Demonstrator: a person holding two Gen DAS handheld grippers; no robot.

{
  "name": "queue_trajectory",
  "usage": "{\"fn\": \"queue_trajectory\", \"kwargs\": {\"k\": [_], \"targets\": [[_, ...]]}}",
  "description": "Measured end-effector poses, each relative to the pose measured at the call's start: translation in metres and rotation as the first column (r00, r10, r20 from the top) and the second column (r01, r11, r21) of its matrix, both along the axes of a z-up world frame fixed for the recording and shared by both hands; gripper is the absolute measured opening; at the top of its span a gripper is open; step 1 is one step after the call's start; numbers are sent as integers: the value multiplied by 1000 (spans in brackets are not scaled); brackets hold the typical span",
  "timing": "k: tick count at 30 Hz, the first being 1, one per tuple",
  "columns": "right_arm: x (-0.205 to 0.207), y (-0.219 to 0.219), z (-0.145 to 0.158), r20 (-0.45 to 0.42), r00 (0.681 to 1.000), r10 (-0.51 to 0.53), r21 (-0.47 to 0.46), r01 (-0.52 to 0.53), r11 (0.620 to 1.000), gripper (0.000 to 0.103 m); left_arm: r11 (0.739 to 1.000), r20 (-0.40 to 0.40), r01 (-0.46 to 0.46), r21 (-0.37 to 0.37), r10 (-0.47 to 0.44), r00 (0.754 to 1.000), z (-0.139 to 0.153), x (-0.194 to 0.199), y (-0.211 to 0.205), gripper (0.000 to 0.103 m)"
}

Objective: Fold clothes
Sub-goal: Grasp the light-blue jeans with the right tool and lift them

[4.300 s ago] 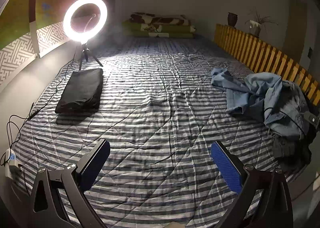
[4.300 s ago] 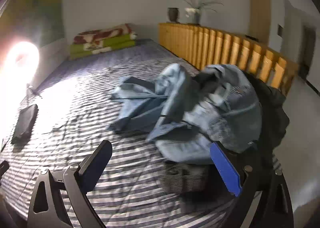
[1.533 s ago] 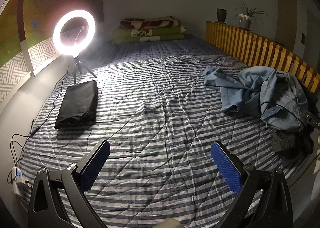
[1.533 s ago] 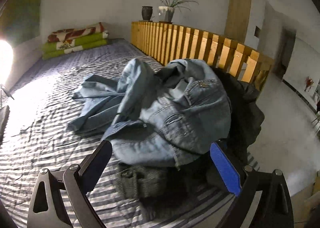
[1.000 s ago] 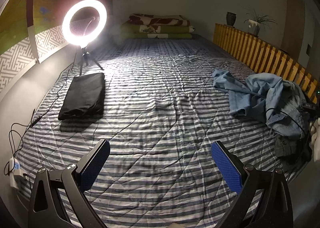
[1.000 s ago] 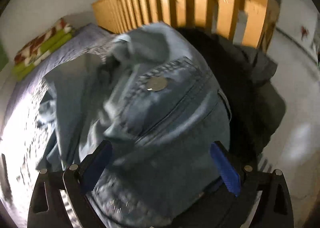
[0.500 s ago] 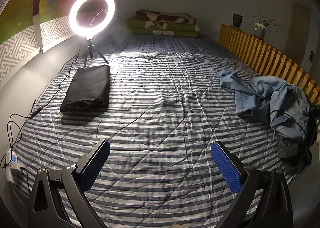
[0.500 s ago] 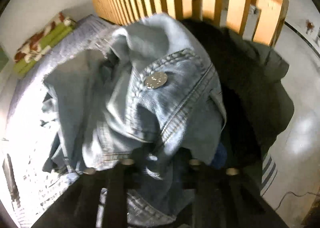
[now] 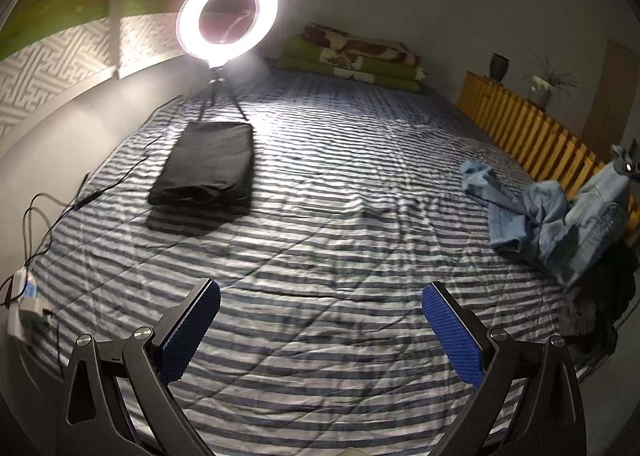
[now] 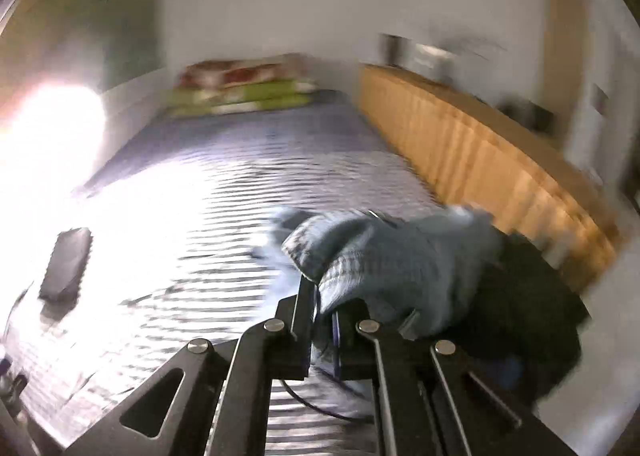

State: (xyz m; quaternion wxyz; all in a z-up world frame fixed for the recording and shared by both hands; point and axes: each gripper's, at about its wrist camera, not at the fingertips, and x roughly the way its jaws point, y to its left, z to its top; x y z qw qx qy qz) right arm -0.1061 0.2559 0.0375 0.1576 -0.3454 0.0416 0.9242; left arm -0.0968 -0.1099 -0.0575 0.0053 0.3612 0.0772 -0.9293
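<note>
The right claw (image 10: 324, 316) is clamping its jaws on a fold of the denim jacket (image 10: 400, 256), with cloth between the pads; the jaws have just been closing. The jacket is hanging from that grip at the right edge of the bed (image 9: 340, 215), above a dark pile (image 10: 528, 296), its sleeve trailing on the stripes. The left claw (image 9: 320, 330) is standing wide open and holding nothing, pointing down at bare bedding.

To do this well, the jacket should be carried clear of the dark pile and onto the open middle of the bed, and the left claw should take a second edge so the cloth spreads flat. The right view is blurring, so which part of the jacket is pinched is probably a hem, though I cannot be sure.

Further out, folded black cloth (image 9: 206, 161) is lying by a ring light (image 9: 227, 15), with cables (image 9: 60, 207) at the left edge and a wooden rail (image 9: 532, 127) on the right.
</note>
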Motion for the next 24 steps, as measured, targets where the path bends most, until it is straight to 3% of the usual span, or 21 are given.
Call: {"fn": "queue_trajectory", "kwargs": {"k": [3,6,8,12,14,15,19,22,24], "targets": [[-31,-82,0,36,987,155,57,-157,986,6,999,-4,-49,8,49,999,-2,9,-28,102],[-54,-168,-8,61,940,334,101,-339,935,6,994,-6,-105,23,105,994,-4,19,-59,102],[-70,-230,-20,85,885,458,96,-465,880,6,989,-4,-144,20,144,990,-5,24,-79,102],[-78,-315,-40,69,779,623,-25,-623,782,6,978,5,-208,31,208,978,-9,36,-112,102],[-88,-361,-64,119,683,721,-118,-711,693,8,974,16,-224,21,224,974,-12,40,-121,102],[-94,-376,-79,156,648,746,-172,-726,666,11,974,23,-227,16,227,974,-14,42,-126,102],[-104,-390,-119,266,601,754,-335,-676,657,13,979,29,-204,-12,204,979,-17,43,-125,102],[-89,-351,-113,224,599,769,-399,-663,633,17,985,37,-171,-22,171,985,-22,33,-111,102],[-79,-321,-104,185,628,756,-429,-640,638,27,992,38,-127,-11,127,991,-25,23,-95,102]]}}
